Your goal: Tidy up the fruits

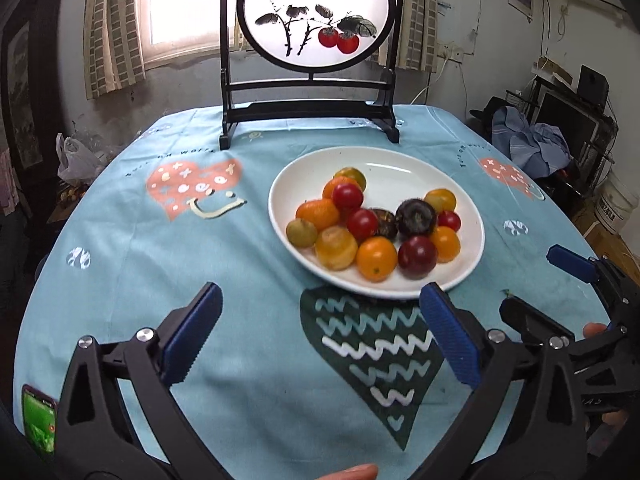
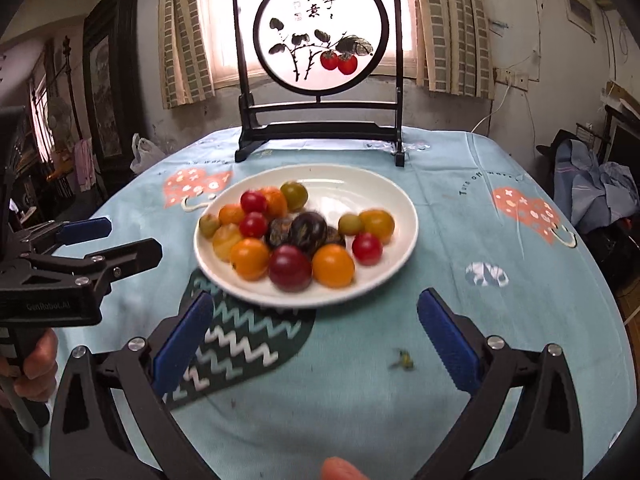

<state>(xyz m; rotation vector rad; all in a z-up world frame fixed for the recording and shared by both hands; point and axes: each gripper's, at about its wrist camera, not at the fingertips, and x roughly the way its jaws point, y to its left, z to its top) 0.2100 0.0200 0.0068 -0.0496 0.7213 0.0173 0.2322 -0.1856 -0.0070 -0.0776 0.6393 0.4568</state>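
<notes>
Two grippers, left point(image 1: 320, 336) and right point(image 2: 316, 340), jaws spread wide, nothing between them, over the desk point(image 1: 160, 280). Beyond: white plate point(image 1: 400, 176) heaped with fruits point(image 1: 376, 258). Farthest: painted screen point(image 1: 316, 12).

A round painted screen point(image 2: 322, 36) in a dark wooden stand sits at the far edge of the tabletop point(image 2: 460, 320), which wears a light-blue patterned tablecloth point(image 1: 140, 272). Behind it hang checked curtains point(image 2: 184, 36). A phone point(image 1: 39, 422) with a green display lies at the near left corner.
</notes>
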